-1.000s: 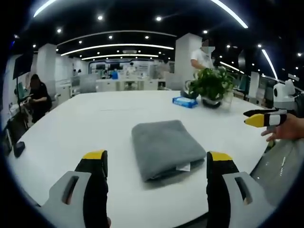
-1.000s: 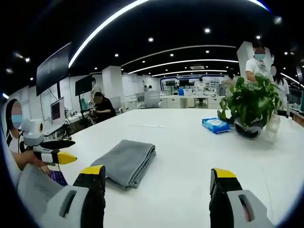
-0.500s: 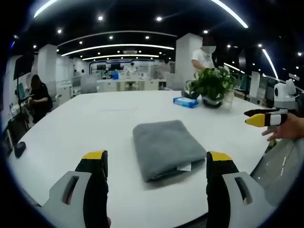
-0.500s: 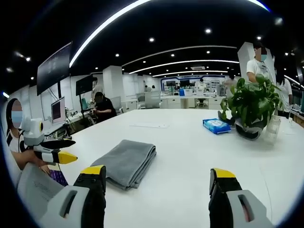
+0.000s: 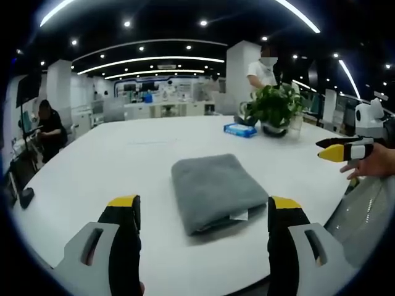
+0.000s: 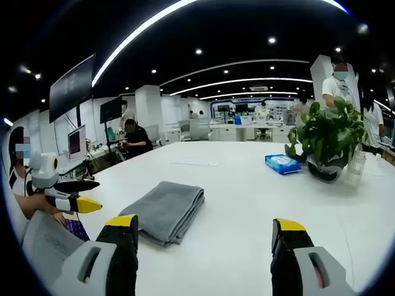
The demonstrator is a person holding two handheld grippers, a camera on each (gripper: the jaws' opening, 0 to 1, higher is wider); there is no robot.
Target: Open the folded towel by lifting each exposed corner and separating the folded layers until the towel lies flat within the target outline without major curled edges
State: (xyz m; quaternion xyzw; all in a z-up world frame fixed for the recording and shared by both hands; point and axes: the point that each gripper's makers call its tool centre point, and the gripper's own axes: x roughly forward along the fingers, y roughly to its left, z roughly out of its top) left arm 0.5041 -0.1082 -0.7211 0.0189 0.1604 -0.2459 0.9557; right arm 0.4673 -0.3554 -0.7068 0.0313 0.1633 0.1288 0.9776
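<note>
both grippers, left (image 5: 203, 209) and right (image 6: 205, 229), hover over table (image 5: 111, 160), jaws spread, towel (image 5: 213, 191) folded.

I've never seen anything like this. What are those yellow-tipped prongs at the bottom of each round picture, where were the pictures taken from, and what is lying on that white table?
There is no robot here: a person holds a two-pronged gripper in each hand, and each carries a fisheye camera looking forward along its own prongs. In the left gripper view the prongs at the bottom belong to the left gripper; in the right gripper view, to the right gripper. Both stand open and hold nothing. Each gripper also shows at the edge of the other's view, with a hand behind it.

On the white table lies a grey towel, folded, with a small white tag at its near corner. Further back sit a potted plant and a flat blue packet. Other people are in the office behind.
</note>
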